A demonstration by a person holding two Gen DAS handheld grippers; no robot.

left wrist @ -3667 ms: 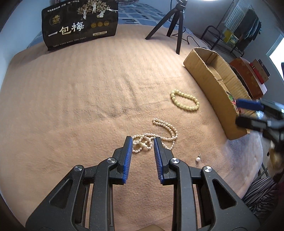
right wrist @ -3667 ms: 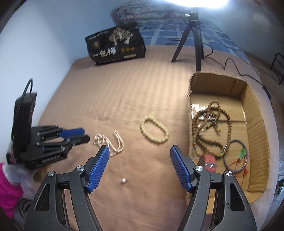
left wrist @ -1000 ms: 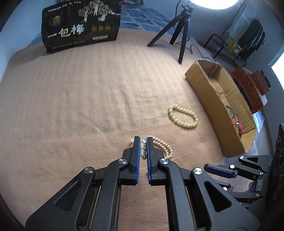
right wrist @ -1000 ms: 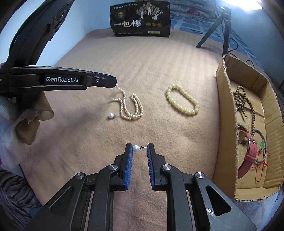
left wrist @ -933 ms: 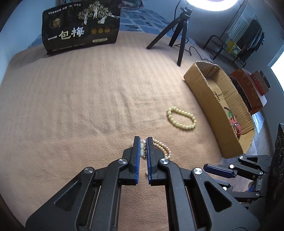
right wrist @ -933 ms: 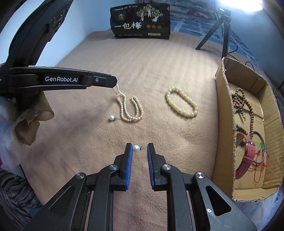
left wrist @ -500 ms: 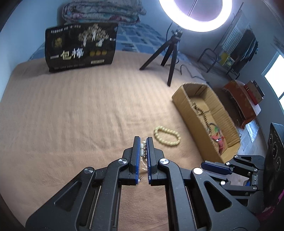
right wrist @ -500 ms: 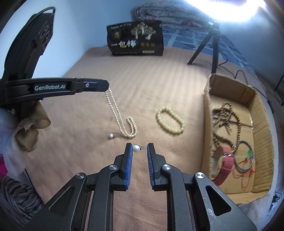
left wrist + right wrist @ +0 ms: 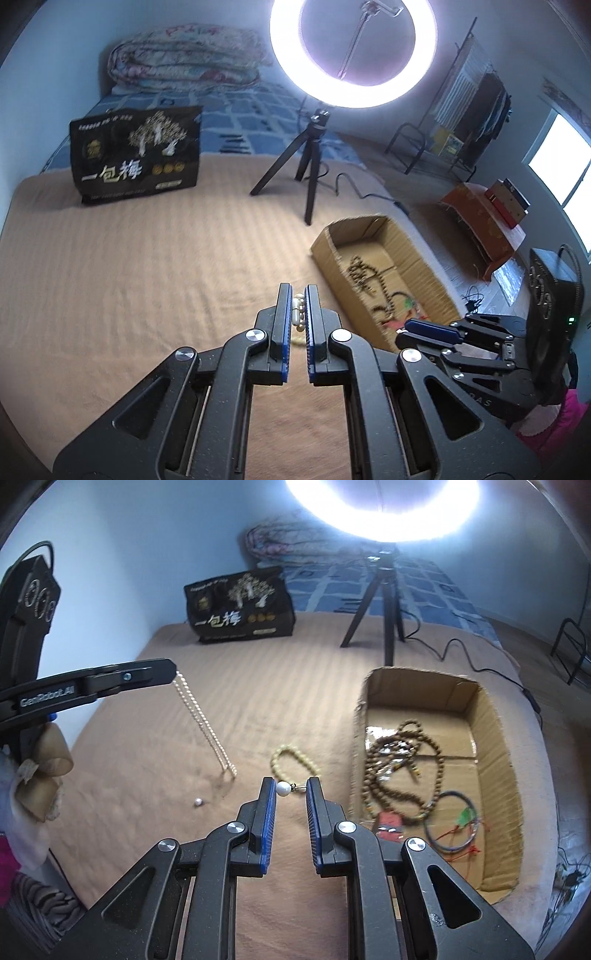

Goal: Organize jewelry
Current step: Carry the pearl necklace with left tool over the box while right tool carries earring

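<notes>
Beside cardboard box [image 9: 495, 716], yellow bracelet [image 9: 291, 762], tripod [image 9: 384, 602]

You can read white words on the side of your left gripper [image 9: 173, 674], at the left in the right wrist view: "GenRobot.AI", a bit blurry. Far back on the tan bed stands a black bag [image 9: 136, 155] with big white signs on it: "一包梅". The small gold writing and the round gold marks on that bag are too tiny to read. On your right gripper [image 9: 402, 328], low at the right in the left wrist view, a few faint letters look like "DAS", but you can't be sure.
</notes>
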